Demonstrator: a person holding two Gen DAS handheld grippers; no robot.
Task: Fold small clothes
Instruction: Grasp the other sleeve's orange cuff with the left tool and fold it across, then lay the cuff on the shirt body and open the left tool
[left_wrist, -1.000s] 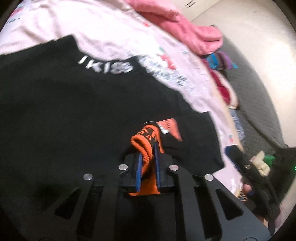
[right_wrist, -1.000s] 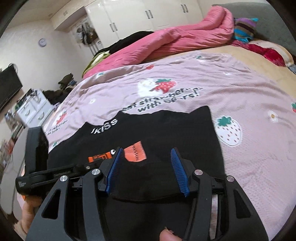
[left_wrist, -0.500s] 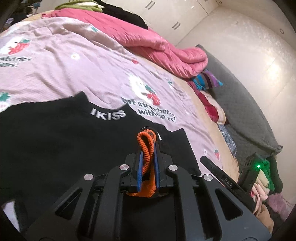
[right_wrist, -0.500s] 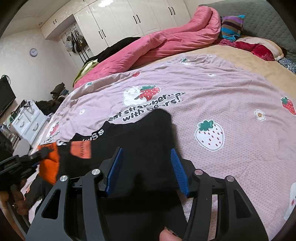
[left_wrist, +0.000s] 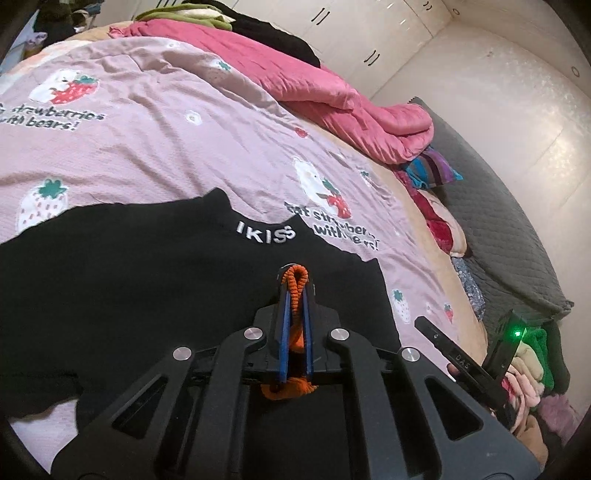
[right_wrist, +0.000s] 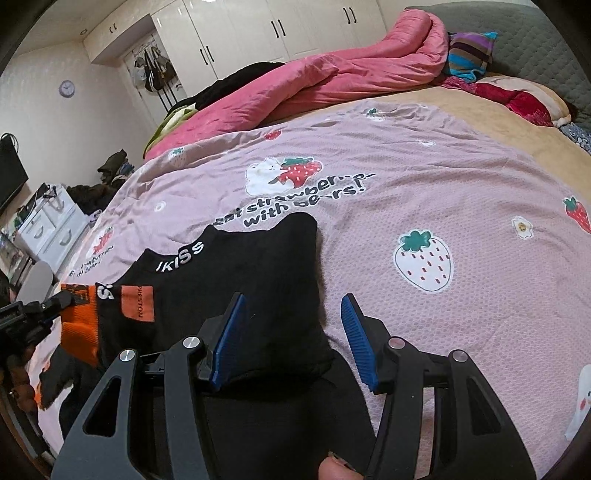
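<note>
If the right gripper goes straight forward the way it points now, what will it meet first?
Most likely the black garment lying on the pink bedsheet: its edge lies between the open jaws of the right gripper. Depth is unclear, so the sheet beside it is possible.

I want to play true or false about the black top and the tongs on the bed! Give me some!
1. The left tongs pinch the orange cuff. True.
2. The right tongs are squeezed shut. False: they stand open over the black top.
3. The top's collar says IKISS. True.
4. The bedspread has bananas on it. False: strawberries and bears.
5. The pink quilt covers the black top. False: it lies bunched at the bed's far side.
</note>
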